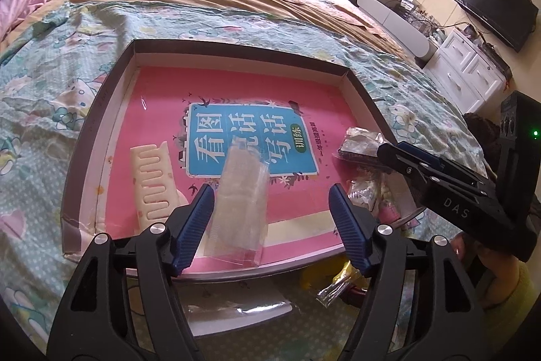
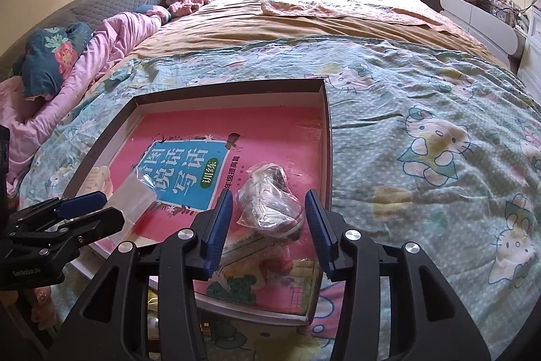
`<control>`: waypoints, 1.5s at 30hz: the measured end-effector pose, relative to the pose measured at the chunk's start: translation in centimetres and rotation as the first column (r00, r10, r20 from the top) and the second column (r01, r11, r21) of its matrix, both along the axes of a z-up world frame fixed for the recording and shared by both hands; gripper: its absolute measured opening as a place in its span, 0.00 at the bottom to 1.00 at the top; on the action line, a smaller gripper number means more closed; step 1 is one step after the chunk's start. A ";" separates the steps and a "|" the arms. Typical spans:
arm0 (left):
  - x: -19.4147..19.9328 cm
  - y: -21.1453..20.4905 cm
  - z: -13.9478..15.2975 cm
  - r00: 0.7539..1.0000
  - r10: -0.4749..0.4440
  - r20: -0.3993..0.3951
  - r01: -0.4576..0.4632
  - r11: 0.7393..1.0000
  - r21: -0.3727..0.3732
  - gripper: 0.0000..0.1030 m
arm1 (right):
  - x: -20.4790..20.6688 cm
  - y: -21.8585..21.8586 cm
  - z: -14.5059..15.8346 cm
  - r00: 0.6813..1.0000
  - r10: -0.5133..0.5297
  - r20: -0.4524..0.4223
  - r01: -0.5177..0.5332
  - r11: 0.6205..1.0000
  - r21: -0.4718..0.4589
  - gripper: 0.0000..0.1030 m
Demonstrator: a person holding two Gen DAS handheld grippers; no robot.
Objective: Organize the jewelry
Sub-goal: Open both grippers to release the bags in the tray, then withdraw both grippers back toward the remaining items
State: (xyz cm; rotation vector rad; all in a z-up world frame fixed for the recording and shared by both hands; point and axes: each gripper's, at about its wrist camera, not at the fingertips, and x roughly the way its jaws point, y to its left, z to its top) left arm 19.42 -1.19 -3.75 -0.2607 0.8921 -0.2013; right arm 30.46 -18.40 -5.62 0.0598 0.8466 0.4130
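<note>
Blue pads of the left gripper (image 1: 271,227) fill the bottom of the left wrist view, spread apart with a clear plastic sleeve (image 1: 240,208) lying loose between them, touched by neither pad, probably just set down. It rests on the pink book (image 1: 236,90) lining the shallow box (image 1: 236,44), beside a white comb (image 1: 155,181) at lower left.

From the right wrist view, the right gripper (image 2: 268,225) likewise stands released around a crumpled bag of jewelry (image 2: 270,202), centre frame, inside the box.

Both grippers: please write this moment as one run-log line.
left gripper: open, over clear bag | right gripper: open, over jewelry bag | tray
</note>
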 end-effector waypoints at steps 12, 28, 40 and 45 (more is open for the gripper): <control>-1.7 0.0 2.1 0.999 0.002 0.036 -0.002 1.000 -0.002 0.84 | -2.9 -1.9 3.0 0.998 -0.017 0.066 0.013 0.998 0.054 0.81; -4.2 1.1 5.1 0.994 0.037 0.103 -0.039 0.999 0.012 0.91 | -6.9 -3.4 7.0 0.991 -0.015 0.135 -0.002 0.992 0.129 0.92; -6.6 3.4 7.2 0.986 0.088 0.142 -0.090 0.996 0.007 0.91 | -9.3 -2.8 8.8 0.985 0.030 0.172 -0.053 0.990 0.133 0.92; -7.6 4.1 7.5 0.983 0.102 0.150 -0.105 0.994 0.012 0.91 | -10.3 -2.4 9.2 0.982 0.056 0.178 -0.079 0.989 0.126 0.92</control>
